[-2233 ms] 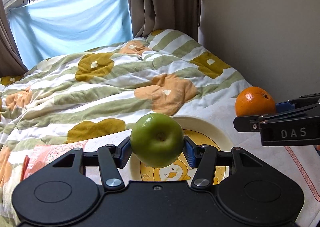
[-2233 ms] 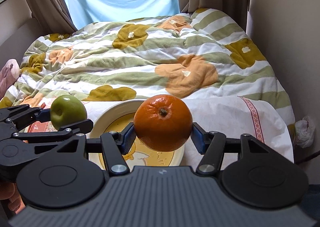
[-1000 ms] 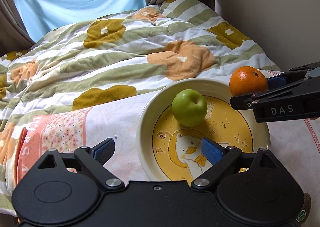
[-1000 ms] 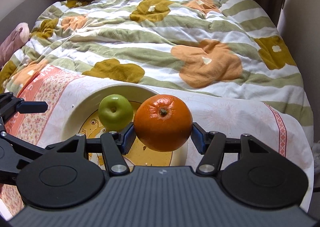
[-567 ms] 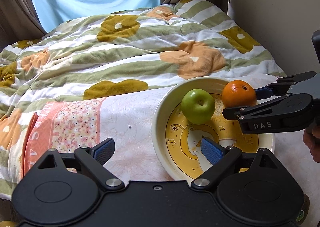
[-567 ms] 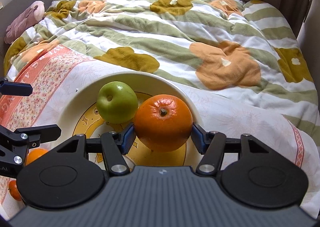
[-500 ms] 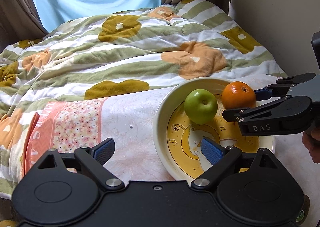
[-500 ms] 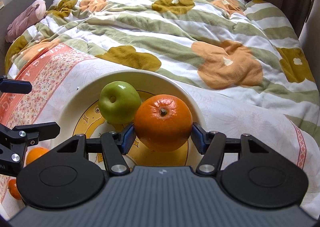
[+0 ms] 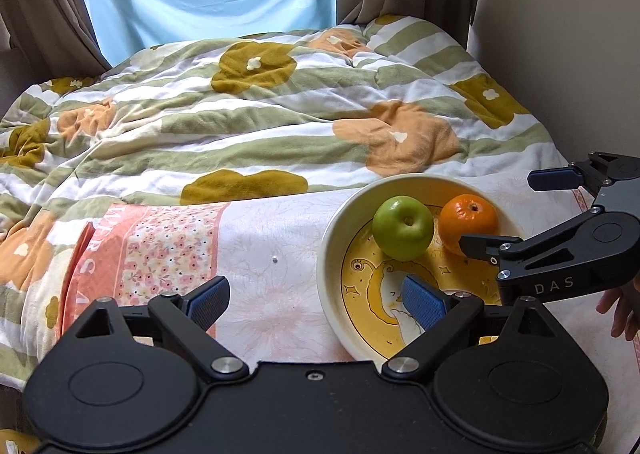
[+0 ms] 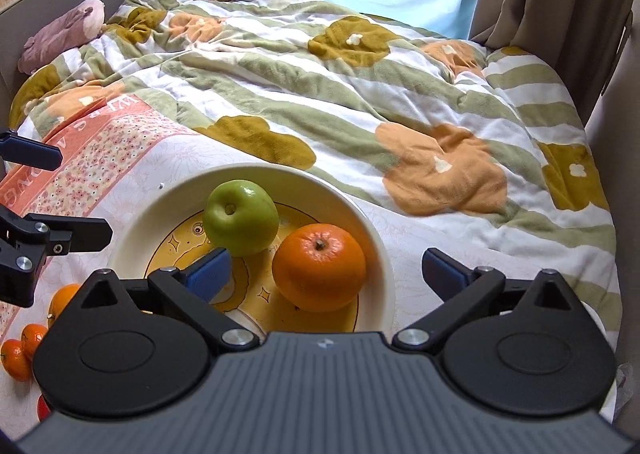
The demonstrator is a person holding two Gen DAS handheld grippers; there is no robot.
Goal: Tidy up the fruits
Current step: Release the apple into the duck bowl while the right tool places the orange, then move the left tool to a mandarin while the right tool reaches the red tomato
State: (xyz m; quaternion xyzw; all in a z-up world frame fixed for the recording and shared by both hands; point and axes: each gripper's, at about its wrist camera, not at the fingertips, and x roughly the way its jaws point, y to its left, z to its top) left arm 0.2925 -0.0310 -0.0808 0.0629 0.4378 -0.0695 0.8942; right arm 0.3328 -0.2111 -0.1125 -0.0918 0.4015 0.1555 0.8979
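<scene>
While the right gripper (image 10: 326, 268) is opening its jaws, the orange (image 10: 319, 267) it gripped a moment ago sits free in the bowl (image 10: 376, 246) at lower centre, touching the green apple (image 10: 240, 217); left gripper (image 9: 316, 300) gapes empty (more small oranges (image 10: 24, 346) wait lower left).

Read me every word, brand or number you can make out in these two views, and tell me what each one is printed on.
"DAS": pale letters on the side of the right hand-held gripper, seen from the left wrist view.
"S A" and, above it, what looks like "R": big pale letters on the salmon border of the floral cloth; the rest of the word is cut off.
"NG": the same cloth's border, right wrist view; partial.
The yellow bowl carries cartoon drawings, no readable text.
</scene>
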